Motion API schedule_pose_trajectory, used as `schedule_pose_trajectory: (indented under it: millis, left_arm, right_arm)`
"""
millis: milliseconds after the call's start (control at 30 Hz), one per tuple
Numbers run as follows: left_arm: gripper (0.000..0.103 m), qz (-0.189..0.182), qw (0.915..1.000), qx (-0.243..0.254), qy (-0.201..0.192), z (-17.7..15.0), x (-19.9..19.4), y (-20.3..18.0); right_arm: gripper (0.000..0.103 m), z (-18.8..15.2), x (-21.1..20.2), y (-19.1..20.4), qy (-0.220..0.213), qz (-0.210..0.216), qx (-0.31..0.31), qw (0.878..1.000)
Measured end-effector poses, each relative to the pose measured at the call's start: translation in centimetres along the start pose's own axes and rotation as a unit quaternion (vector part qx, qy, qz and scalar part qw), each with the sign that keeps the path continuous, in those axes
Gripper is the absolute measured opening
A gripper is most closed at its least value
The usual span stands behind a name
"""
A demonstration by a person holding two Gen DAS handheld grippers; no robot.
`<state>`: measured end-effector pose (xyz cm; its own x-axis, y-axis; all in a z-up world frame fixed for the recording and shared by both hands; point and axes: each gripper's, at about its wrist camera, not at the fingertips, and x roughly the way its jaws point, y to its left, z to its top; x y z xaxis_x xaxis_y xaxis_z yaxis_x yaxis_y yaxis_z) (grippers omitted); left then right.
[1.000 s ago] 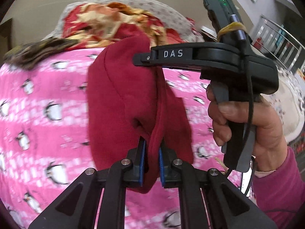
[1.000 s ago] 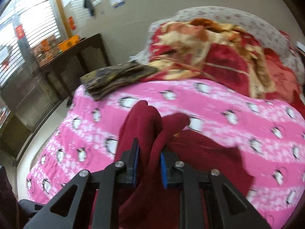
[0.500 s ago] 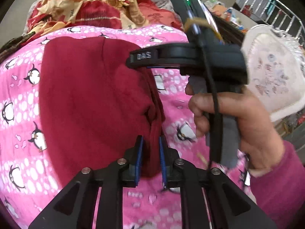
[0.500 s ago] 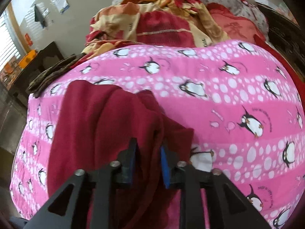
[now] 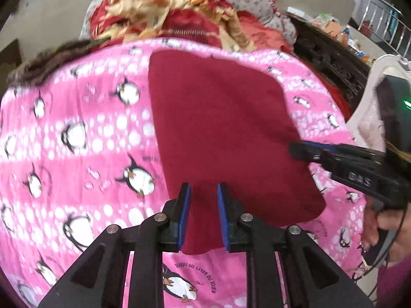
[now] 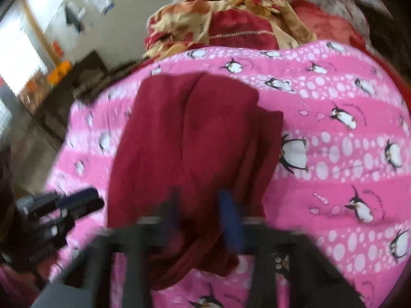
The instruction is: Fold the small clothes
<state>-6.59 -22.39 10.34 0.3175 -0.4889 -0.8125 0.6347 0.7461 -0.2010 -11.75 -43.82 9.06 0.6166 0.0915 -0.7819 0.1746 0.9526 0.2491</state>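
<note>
Dark red garment (image 5: 221, 128) spread fairly flat on pink penguin blanket (image 5: 77, 133) over bed. Left gripper (image 5: 203, 210) jaws pinch near hem. Right gripper (image 6: 203, 220), blurred, jaws just closing narrow on bunched corner. Folds not yet made

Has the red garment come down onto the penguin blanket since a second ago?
Yes. The red garment hung bunched above the penguin blanket a second ago; now it lies spread flat on it, its far edge near the patterned bedding pile.
</note>
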Motion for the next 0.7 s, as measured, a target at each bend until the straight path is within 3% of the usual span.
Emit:
schedule_pose_trajectory:
  millis: [200, 300, 367, 467, 533, 700]
  left_arm:
    - [0.0, 0.004, 0.9998, -0.001, 0.019, -1.8, 1.9, 0.0]
    - [0.001, 0.015, 0.9998, 0.005, 0.014, -1.5, 1.4, -0.3]
    - [0.001, 0.016, 0.9999, 0.0, 0.007, -1.2, 0.9, -0.1]
    - [0.002, 0.021, 0.9997, -0.008, -0.008, -0.4, 0.4, 0.1]
    - [0.004, 0.029, 0.9994, -0.01, -0.014, 0.2, 0.5, 0.4]
    - [0.006, 0.038, 0.9989, -0.017, -0.019, 1.2, 1.2, 0.6]
  right_arm:
    - [0.016, -3.0, 0.5, -2.0, 0.01, -0.038, 0.016, 0.999]
    - [0.017, -3.3, 0.4, -2.4, 0.007, -0.024, 0.026, 0.999]
    - [0.03, -2.5, -1.4, -2.4, -0.015, -0.017, 0.044, 0.999]
    - [0.039, -1.2, -3.7, -2.1, -0.061, -0.021, 0.06, 0.996]
    - [0.042, -0.1, -4.2, -1.2, -0.079, -0.027, 0.044, 0.996]
    - [0.042, 2.9, -1.1, 0.7, -0.069, -0.037, 0.005, 0.997]
